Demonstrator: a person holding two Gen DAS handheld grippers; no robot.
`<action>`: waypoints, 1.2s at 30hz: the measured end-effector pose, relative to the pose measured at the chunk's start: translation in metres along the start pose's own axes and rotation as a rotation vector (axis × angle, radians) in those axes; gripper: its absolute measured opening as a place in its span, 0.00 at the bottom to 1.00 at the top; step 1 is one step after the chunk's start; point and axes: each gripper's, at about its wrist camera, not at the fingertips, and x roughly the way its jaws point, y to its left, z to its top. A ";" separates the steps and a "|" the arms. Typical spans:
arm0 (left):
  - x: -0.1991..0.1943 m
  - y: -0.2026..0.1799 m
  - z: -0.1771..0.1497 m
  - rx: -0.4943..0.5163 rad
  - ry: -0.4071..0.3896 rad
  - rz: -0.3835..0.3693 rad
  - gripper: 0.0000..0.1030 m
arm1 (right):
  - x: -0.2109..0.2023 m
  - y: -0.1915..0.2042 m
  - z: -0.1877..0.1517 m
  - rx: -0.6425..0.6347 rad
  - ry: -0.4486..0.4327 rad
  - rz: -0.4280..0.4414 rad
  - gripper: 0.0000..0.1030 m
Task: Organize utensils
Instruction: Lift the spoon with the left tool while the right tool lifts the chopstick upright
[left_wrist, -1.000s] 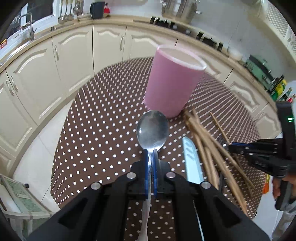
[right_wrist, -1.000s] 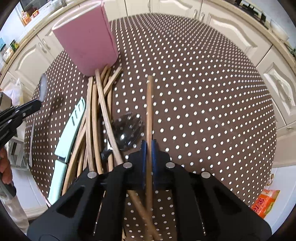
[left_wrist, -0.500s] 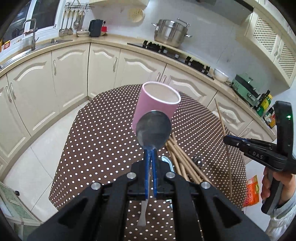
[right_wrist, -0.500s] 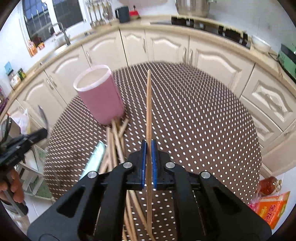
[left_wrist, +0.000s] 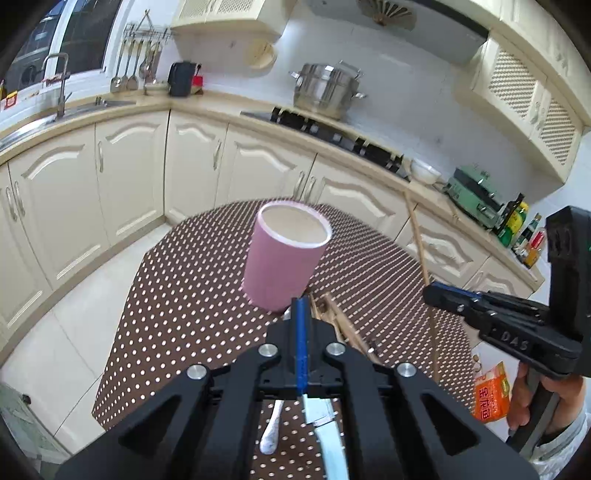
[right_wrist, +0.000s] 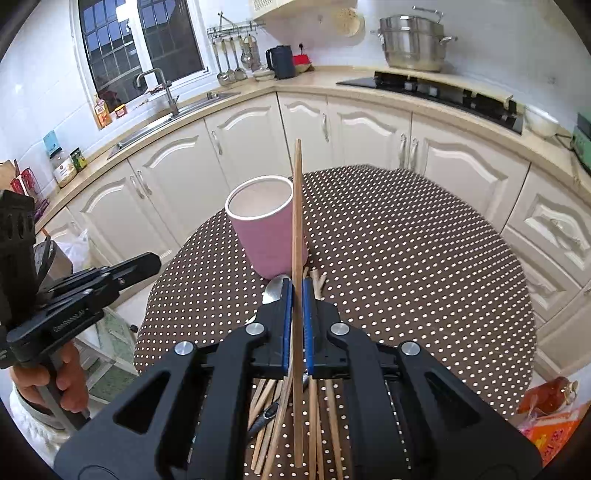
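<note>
The right hand-held gripper (right_wrist: 295, 295) pinches a chopstick (right_wrist: 297, 206) at 12 o'clock; the left hand-held gripper (left_wrist: 300, 306) is pressed together, below the pink cup (left_wrist: 280, 266).

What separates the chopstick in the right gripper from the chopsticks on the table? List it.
The held chopstick is clamped between the right gripper's pads, clear of the table; the loose chopsticks lie free on it. The held chopstick is alone and points up past the pink cup; the loose chopsticks are a jumbled pile, lying flat. All are slim, light-brown wood.
</note>
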 end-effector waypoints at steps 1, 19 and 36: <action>0.003 0.004 -0.001 -0.006 0.009 -0.001 0.00 | 0.003 -0.002 0.000 0.003 0.006 0.000 0.06; 0.098 0.010 -0.025 0.035 0.412 0.018 0.25 | 0.035 -0.026 -0.021 0.055 0.101 0.022 0.06; 0.160 -0.025 -0.023 0.238 0.485 0.175 0.16 | 0.042 -0.039 -0.028 0.076 0.119 0.047 0.06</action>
